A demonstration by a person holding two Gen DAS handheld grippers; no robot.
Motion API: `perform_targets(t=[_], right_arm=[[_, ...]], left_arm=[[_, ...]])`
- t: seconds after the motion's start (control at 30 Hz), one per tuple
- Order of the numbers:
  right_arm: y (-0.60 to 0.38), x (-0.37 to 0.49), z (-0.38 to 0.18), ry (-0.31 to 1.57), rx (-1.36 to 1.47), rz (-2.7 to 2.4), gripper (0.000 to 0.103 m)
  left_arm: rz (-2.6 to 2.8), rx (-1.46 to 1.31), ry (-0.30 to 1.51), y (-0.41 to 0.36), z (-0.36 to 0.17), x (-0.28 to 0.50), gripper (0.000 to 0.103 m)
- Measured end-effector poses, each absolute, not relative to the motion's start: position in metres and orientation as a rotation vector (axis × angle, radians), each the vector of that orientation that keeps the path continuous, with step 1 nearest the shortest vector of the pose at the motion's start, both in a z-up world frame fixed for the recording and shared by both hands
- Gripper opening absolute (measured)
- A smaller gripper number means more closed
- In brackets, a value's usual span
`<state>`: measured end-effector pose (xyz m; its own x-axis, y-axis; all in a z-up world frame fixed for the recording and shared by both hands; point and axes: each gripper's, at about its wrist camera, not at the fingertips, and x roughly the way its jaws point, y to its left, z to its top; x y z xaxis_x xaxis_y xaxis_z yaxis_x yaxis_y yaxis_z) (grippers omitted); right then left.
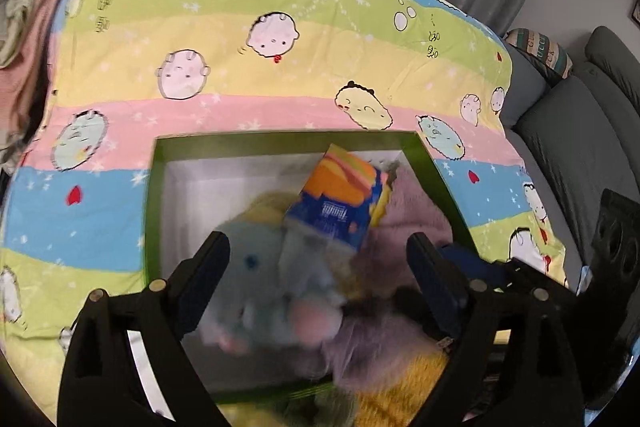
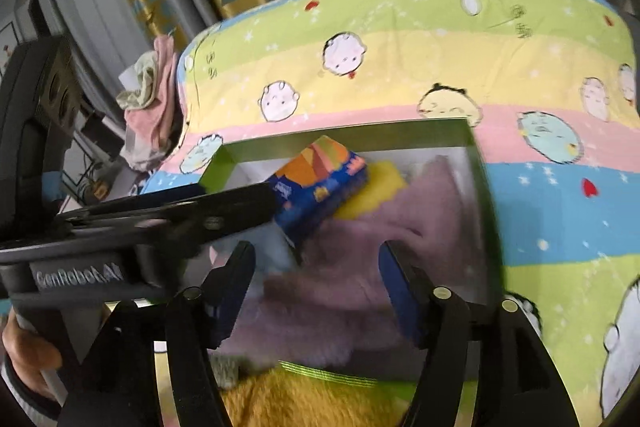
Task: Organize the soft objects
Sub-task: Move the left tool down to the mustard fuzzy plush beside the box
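Box: we see a green-rimmed box [image 1: 158, 163] with white inner walls sitting on a cartoon-print quilt [image 1: 240, 75], already holding several soft things.
Plush toy: a pale blue plush toy [image 1: 256, 279] lies at the near left of the box, blurred, between the left gripper's [image 1: 316, 283] fingers.
Tissue pack: a blue and orange tissue pack [image 2: 320, 187] leans tilted toward the far side, against a yellow item [image 2: 384, 187] and a mauve fleece [image 2: 360, 267].
Handling: we judge all of these light and squashy; the plush gives under pressure, so we would take it by the thick body, not a limb.
Left gripper: jaws wide apart around the plush; we cannot tell whether they touch it.
Right gripper: the right gripper [image 2: 316, 291] hovers over the mauve fleece, jaws spread wide, holding nothing.
Pose: both point forward and down into the box, the left one crossing the right one's view.
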<state>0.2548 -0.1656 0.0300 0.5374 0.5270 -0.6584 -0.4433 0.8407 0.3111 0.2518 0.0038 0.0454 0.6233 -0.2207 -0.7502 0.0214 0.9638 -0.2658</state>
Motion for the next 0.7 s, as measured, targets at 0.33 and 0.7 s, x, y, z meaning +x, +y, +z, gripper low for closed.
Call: perform_targets(t=[0.33, 0.7], right_arm=[[-0.211, 0.189, 0.031, 0.781, 0.160, 0.541, 0.068], [-0.244, 0.119, 0.037, 0.748, 0.185, 0.537, 0.079]], left_arm=[[-0.124, -0.304, 0.886, 0.021, 0.040, 0.169, 0.102], [-0.187, -0.315, 0.870, 0.005, 0.043, 0.098, 0.102]])
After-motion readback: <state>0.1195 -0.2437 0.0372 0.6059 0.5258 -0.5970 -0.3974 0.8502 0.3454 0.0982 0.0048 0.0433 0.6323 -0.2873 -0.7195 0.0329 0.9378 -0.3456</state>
